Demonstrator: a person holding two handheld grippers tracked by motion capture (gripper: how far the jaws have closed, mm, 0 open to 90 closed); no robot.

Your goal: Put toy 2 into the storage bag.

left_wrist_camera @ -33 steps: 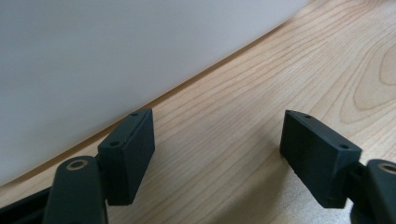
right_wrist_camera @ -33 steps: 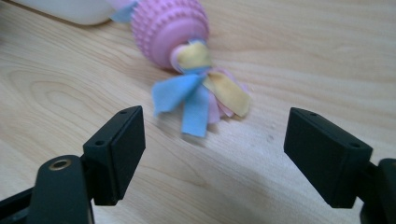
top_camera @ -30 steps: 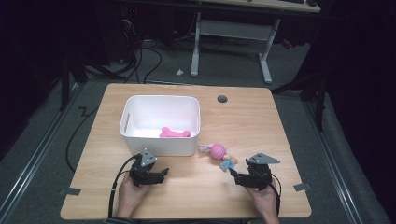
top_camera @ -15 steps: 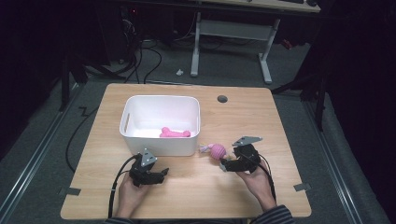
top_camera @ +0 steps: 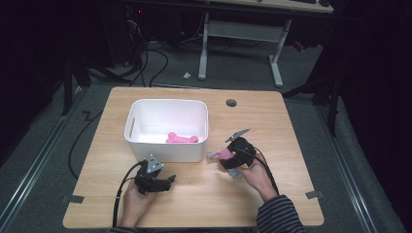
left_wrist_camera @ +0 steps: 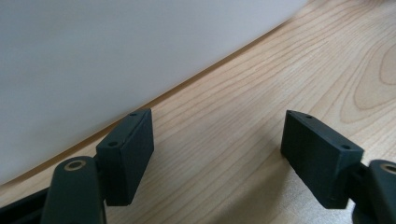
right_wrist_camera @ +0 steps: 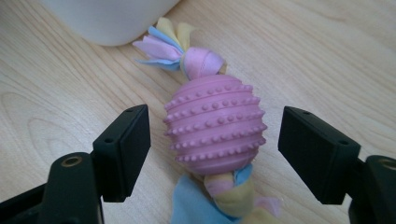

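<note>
1. Work surface: a light wooden table [top_camera: 272, 194] with a round cable hole [top_camera: 231, 103] near its far edge.

2. Container: a white rectangular plastic bin [top_camera: 165, 150] stands on the left-centre of the table. A pink bone-shaped toy [top_camera: 182, 139] lies flat on its floor, toward the near wall.

3. Object in hand: a pink studded rubber ball threaded on a knotted pastel fabric strip [right_wrist_camera: 215, 128] lies on the table just off the bin's near right corner. In the high view the toy [top_camera: 221, 154] is partly covered by the gripper. One frayed fabric end points toward the bin wall; the other runs back toward the gripper body.

4. Right gripper [top_camera: 228, 158]: held in the person's right hand, it is lowered over the toy. In the right gripper view [right_wrist_camera: 215, 154] the jaws straddle the ball, one on each side, with a visible gap on both sides; neither pad touches the rubber. The jaws have just been opening, with the ball between them but not clamped.

5. Left gripper [top_camera: 167, 180]: held in the person's left hand, it sits low on the table in front of the bin's near wall. In the left gripper view [left_wrist_camera: 215, 154] the jaws stand wide with bare wood between them; the bin wall is just beside one jaw.

6. The two grippers are well apart.
</note>
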